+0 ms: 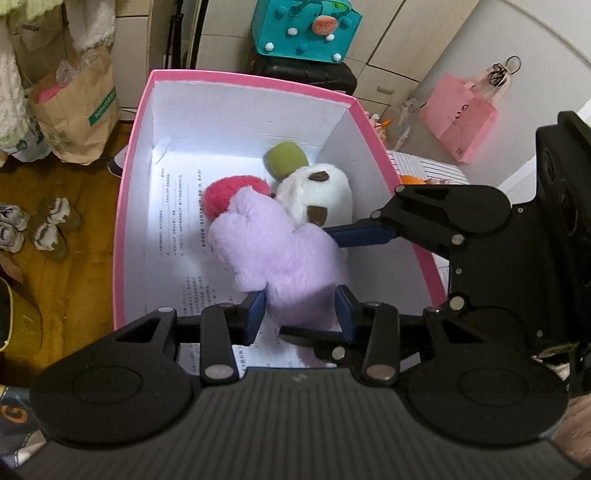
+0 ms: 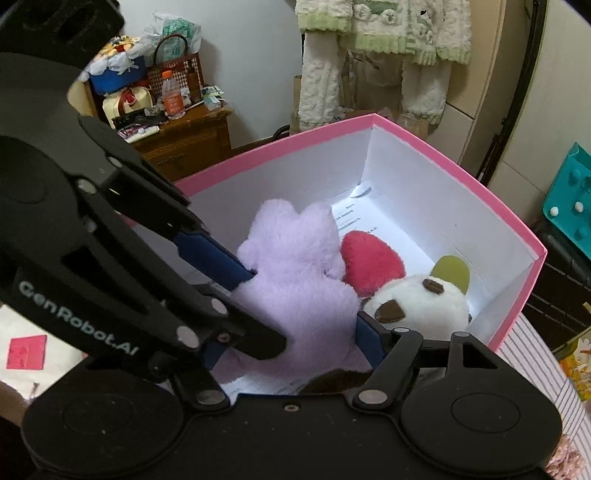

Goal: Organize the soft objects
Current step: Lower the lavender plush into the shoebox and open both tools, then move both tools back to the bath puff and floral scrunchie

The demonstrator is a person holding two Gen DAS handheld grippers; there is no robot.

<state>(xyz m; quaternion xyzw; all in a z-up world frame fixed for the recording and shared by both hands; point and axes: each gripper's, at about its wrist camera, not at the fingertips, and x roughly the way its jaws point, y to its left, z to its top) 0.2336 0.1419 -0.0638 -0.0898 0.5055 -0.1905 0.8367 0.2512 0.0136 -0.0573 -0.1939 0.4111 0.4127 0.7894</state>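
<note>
A fluffy lilac plush (image 1: pixel 280 254) is held over the open pink box (image 1: pixel 129 206), its lower end between the blue fingers (image 1: pixel 256 314) of the left gripper (image 1: pixel 301 314), which are clamped on the pile from both sides. The right gripper (image 2: pixel 295 343) is set around the same plush from the other side; its fingers (image 2: pixel 369 339) stand wide apart, and whether the pads actually press on the fur cannot be told. Just behind the lilac plush, on the box floor, lie a rounded red plush (image 1: pixel 221 194), a white plush (image 1: pixel 321 195) with brown patches, and an olive-green piece (image 1: pixel 286 158) touching the white one. The box is of stiff card, pink outside and white inside, with printed paper sheets (image 1: pixel 177 221) lining its bottom. Beyond the box a teal felt bag (image 1: pixel 306 26), a pink paper bag (image 1: pixel 461 114) and a brown paper bag (image 1: pixel 77 110) are seen, and slippers (image 1: pixel 51 229) lie on the wooden floor.
</note>
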